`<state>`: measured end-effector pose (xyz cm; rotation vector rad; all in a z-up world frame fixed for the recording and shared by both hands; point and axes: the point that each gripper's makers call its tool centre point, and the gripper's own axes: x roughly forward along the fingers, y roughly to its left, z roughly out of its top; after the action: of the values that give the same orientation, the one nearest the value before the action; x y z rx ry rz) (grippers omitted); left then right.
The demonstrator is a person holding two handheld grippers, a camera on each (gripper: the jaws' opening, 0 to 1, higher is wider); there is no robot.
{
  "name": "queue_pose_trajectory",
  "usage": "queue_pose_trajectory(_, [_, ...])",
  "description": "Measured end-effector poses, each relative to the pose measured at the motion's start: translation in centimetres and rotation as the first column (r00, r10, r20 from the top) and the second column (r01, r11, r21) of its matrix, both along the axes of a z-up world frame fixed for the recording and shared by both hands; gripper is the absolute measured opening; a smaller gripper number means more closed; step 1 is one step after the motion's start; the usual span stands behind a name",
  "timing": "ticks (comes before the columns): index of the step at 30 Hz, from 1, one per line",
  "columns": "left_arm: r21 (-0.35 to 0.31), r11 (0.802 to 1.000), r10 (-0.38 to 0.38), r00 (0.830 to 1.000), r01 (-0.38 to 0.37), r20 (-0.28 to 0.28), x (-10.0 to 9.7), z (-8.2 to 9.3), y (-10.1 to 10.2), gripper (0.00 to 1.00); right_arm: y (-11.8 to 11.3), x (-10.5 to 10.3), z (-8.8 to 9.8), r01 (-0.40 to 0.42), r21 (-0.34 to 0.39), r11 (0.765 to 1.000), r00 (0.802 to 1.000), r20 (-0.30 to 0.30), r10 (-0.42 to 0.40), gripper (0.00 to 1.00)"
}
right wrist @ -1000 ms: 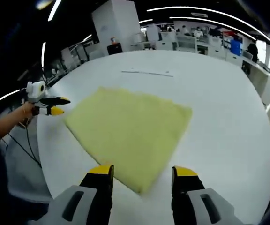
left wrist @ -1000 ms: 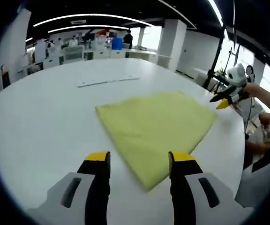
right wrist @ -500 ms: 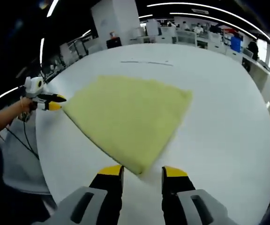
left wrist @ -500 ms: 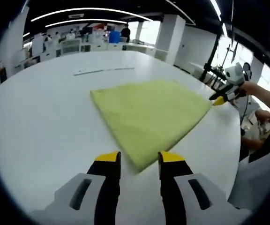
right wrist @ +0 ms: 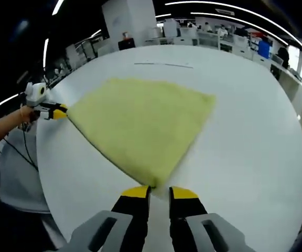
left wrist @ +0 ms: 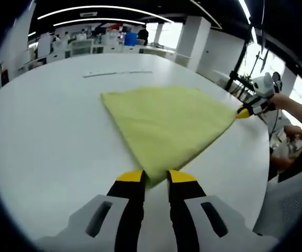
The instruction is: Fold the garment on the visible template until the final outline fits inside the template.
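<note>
The yellow garment is lying flat on the white counter — each hand-held gripper, left and right, is clamping a near corner between nearly closed jaws.

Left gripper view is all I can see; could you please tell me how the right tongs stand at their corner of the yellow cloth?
Observer: In the right gripper view, the right tongs straddle a corner of the yellow cloth, with the jaws narrow. I cannot tell whether they pinch it.
Operator: Thank you. How do my left tongs look from that side?
Observer: The left tongs sit at the cloth's opposite corner, near the edge of the white table, and their tips look close together.
</note>
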<state>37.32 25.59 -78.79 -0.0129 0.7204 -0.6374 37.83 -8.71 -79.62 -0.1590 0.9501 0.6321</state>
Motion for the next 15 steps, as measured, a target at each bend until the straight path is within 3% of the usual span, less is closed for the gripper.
queue_pose_trajectory(8, [-0.005, 1.0, 0.007, 1.0, -0.007, -0.003, 0.0, 0.01, 0.11, 0.03, 0.07, 0.02, 0.0, -0.012, -0.006, 1.0, 1.0, 0.012, 0.012, 0.0])
queue_pose_trajectory(15, [0.007, 1.0, -0.001, 1.0, 0.001, -0.001, -0.02, 0.01, 0.26, 0.02, -0.22, 0.09, 0.55, -0.106, -0.047, 0.993, 0.993, 0.055, 0.109, 0.0])
